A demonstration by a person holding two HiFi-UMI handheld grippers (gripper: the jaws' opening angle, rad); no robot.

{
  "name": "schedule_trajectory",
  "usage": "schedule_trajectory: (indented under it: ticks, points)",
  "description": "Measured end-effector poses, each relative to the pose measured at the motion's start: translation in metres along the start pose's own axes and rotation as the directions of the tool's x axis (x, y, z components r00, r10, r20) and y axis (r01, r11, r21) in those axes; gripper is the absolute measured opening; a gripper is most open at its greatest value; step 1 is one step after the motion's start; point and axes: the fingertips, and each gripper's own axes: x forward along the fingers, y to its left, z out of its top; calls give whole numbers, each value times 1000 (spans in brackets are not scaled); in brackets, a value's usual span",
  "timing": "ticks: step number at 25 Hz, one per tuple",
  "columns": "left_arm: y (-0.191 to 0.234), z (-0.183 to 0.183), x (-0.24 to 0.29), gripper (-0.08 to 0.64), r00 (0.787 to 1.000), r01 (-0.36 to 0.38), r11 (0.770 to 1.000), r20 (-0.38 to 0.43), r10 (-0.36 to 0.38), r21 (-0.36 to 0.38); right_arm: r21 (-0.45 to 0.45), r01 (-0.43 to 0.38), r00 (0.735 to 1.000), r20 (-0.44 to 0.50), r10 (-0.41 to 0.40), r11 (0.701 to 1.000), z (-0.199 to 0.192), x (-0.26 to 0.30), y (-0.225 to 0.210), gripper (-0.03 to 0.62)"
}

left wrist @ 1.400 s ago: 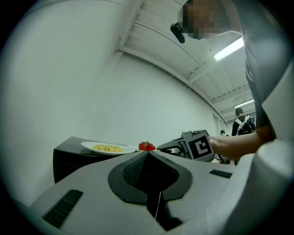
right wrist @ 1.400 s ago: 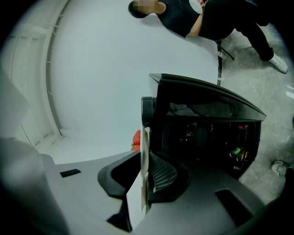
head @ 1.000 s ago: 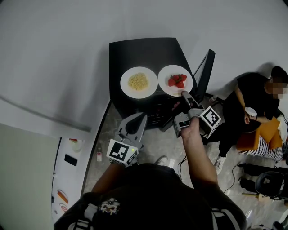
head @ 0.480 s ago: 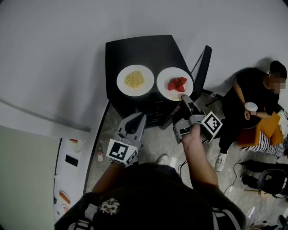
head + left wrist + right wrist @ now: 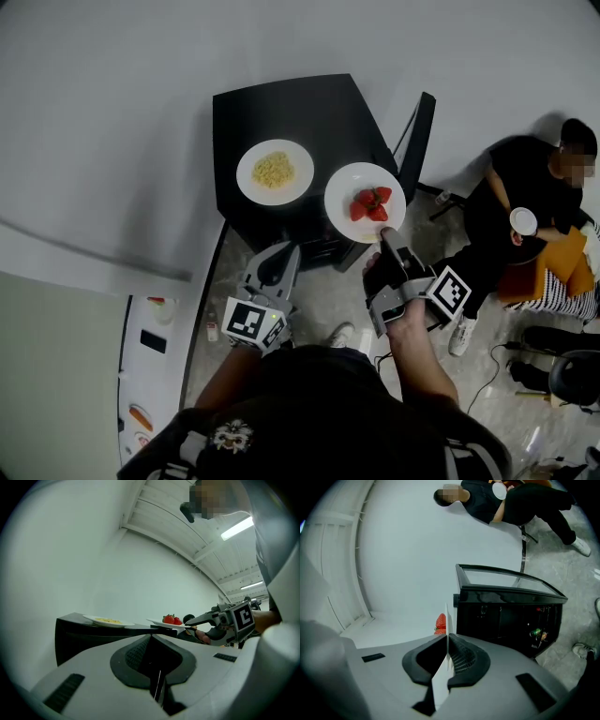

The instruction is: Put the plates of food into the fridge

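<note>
A white plate of strawberries [image 5: 343,188] hangs just off the front right corner of the black fridge [image 5: 300,112]. My right gripper [image 5: 385,236] is shut on its near rim. In the right gripper view the plate [image 5: 446,620] stands edge-on between the jaws, a strawberry [image 5: 441,622] beyond it. A second white plate with yellow food [image 5: 275,171] rests on the fridge top. My left gripper [image 5: 281,253] hovers low in front of the fridge, jaws together with nothing in them. It sees both plates [image 5: 108,620] and the right gripper [image 5: 194,620].
The fridge door [image 5: 417,141] stands open to the right, and shelves with cans [image 5: 536,632] show inside. A person in black [image 5: 525,206] sits on the floor at the right holding a cup. A white counter [image 5: 150,328] runs along the left.
The right gripper has drawn the strawberry plate off the fridge top, toward me and to the right. The pasta plate and the left gripper have stayed put.
</note>
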Motion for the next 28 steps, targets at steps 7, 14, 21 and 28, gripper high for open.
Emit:
schedule_trajectory:
  ticks: [7, 14, 21, 28]
  points:
    - [4, -9, 1, 23, 1000, -8, 1000, -17, 7, -8, -6, 57, 998, -31, -57, 998, -14, -24, -28, 35]
    - [13, -16, -11, 23, 997, -77, 997, -29, 77, 14, -24, 85, 992, -87, -87, 996, -39, -28, -57, 35]
    - [33, -26, -31, 23, 987, -154, 988, -52, 154, -6, -40, 95, 989, -105, -99, 995, -54, -11, -92, 34]
    - [62, -40, -42, 23, 972, -221, 975, -85, 218, -25, -74, 117, 984, -127, -126, 990, -59, 34, -131, 34]
